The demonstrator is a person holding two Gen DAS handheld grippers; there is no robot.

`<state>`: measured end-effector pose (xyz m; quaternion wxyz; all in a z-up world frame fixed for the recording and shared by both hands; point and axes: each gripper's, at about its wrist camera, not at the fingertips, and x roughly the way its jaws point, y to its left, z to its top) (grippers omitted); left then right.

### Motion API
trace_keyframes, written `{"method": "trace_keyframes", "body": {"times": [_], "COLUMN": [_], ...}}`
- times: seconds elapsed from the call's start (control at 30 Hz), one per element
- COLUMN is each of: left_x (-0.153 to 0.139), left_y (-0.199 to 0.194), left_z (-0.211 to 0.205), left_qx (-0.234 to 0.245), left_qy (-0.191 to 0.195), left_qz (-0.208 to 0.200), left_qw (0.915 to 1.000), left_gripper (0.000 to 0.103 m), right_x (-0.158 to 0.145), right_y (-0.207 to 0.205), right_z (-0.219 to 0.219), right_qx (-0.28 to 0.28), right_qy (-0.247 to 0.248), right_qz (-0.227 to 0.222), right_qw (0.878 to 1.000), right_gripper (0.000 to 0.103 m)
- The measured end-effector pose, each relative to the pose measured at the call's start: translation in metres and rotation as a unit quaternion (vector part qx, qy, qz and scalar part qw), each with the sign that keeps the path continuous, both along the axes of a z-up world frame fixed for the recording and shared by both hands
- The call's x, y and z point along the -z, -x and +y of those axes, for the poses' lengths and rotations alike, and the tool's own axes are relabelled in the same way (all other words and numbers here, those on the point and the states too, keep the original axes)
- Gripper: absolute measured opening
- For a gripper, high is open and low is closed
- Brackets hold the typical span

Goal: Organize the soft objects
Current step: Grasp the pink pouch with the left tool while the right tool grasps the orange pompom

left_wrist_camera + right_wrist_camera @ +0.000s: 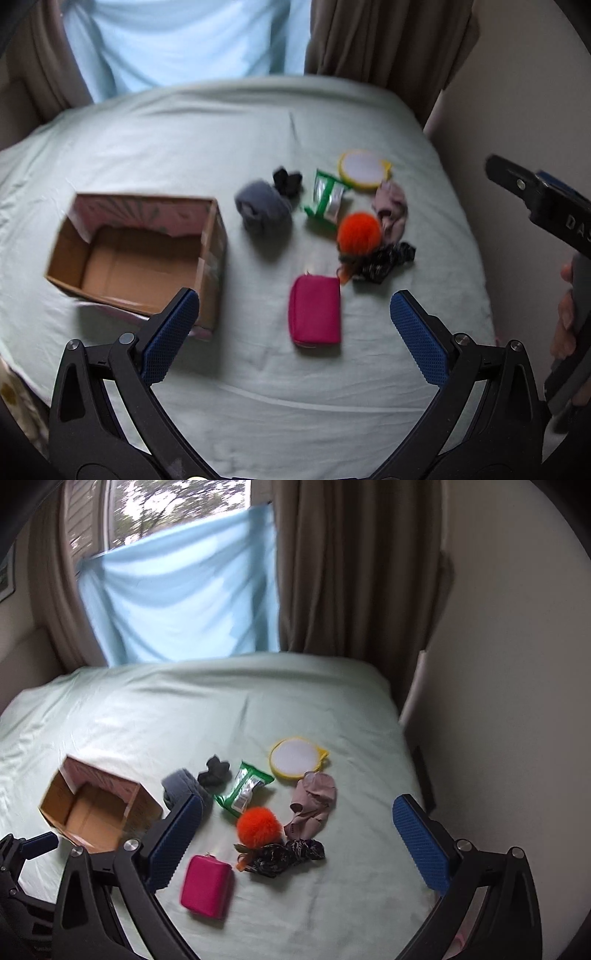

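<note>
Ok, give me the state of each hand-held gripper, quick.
Left hand-held gripper: open, holding nothing, above the bed.
Right hand-held gripper: open, holding nothing.

I see a bed (pixel 184 709) under pale green sheeting — brown curtains (pixel 354 565) frame a window (pixel 177 506) half-covered by blue cloth (pixel 184 598), a cream wall (pixel 517 664) at right.

Pink pouch (pixel 315 312), orange pompom (pixel 359 233), grey roll (pixel 262 208) and scrunchies lie beside the open, empty box (pixel 138 254).

1 box (pixel 140 258), 1 pink pouch (pixel 316 312), 1 orange pompom (pixel 359 233), 2 scrunchies (pixel 384 260), 1 wipes pack (pixel 327 197).
</note>
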<state>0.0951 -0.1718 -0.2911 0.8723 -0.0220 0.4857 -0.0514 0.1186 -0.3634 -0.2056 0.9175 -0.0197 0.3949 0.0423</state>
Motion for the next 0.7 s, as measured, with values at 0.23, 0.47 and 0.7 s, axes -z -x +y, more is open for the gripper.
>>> {"method": "trace_keyframes", "body": {"times": [0.23,0.47,0.7], "left_x": [0.092,0.163,0.209], "left_y": [-0.027,-0.049,-0.061], "left_z": [-0.029,-0.051,-0.051], "left_qx": [-0.016,-0.032,-0.025], "left_qy": [0.002,-0.027,-0.029], "left_qz": [0.038,0.073,0.111], "left_qw": [0.9991,0.9964,0.9931], "left_gripper": [0.102,0.099,0.086], "right_x": [0.087,0.164,0.212], "right_y": [-0.045,-0.073,-0.094], "right_z": [0.015,0.037,0.052], "right_qx": [-0.084,-0.161,-0.204], "right_qy": [0.002,0.011,0.021], "right_qz": [0.027,0.066,0.103], "right_qw": [0.996,0.985,0.973], "right_gripper": [0.103,0.101,0.087]}}
